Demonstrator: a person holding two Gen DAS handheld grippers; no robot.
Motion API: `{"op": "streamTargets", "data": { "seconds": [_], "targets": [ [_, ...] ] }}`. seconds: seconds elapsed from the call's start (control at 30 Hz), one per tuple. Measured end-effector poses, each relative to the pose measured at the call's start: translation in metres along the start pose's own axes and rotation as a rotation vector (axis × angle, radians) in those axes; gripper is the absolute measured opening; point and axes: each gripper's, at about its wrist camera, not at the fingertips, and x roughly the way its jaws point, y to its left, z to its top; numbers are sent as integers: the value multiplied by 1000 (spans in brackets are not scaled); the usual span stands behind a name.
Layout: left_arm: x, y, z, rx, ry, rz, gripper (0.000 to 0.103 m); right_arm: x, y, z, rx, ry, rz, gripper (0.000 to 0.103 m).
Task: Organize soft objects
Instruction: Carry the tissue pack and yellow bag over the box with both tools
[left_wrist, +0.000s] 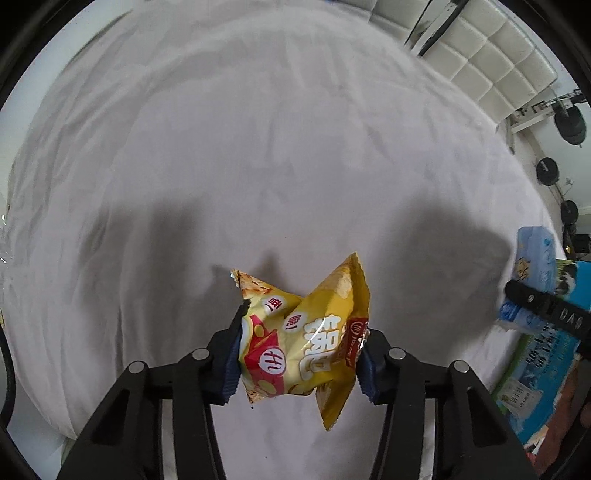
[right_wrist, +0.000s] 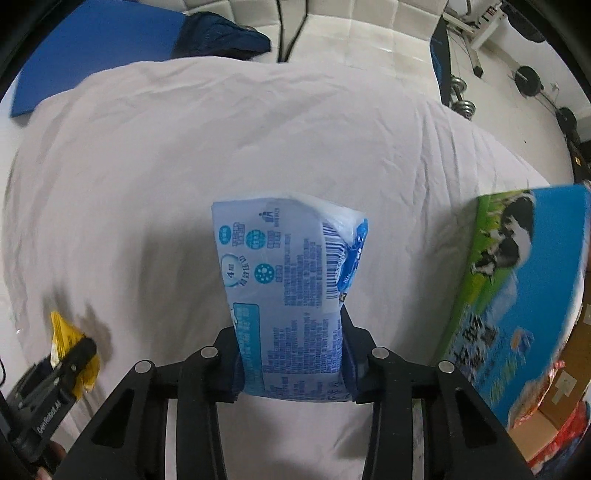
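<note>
A yellow snack bag (left_wrist: 303, 343) is clamped between the jaws of the left gripper (left_wrist: 299, 354) and is held above the white bedsheet (left_wrist: 258, 147), its shadow cast on the cloth beneath. To the right of it, a blue tissue pack (right_wrist: 291, 295) is pinched by the closed jaws of the right gripper (right_wrist: 291, 362), also raised over the bedsheet. Further right, at the bedsheet's edge, a blue-and-green carton (right_wrist: 524, 295) printed with cows is seen standing tilted.
</note>
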Motion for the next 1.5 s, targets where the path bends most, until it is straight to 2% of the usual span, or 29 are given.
{"op": "streamTargets", "data": {
  "seconds": [0.3, 0.53, 0.83, 1.0, 1.27, 1.5],
  "targets": [
    [-73, -29, -32, 88, -118, -67, 47, -72, -14, -57, -47, -106, 90, 42],
    [-118, -68, -59, 170, -201, -140, 47, -124, -51, -103, -24, -192, 133, 42],
    [-173, -136, -108, 318, -288, -229, 47, -184, -124, -185, 70, -291, 138, 42],
    [-186, -173, -133, 398, -312, -251, 47, -213, -171, -221, 134, -341, 127, 42],
    [-189, -231, -175, 499, -290, -275, 47, -227, -232, -263, 208, -367, 114, 42],
    [-184, -266, -198, 552, -271, -266, 47, -227, -264, -275, 242, -369, 121, 42]
  ]
}}
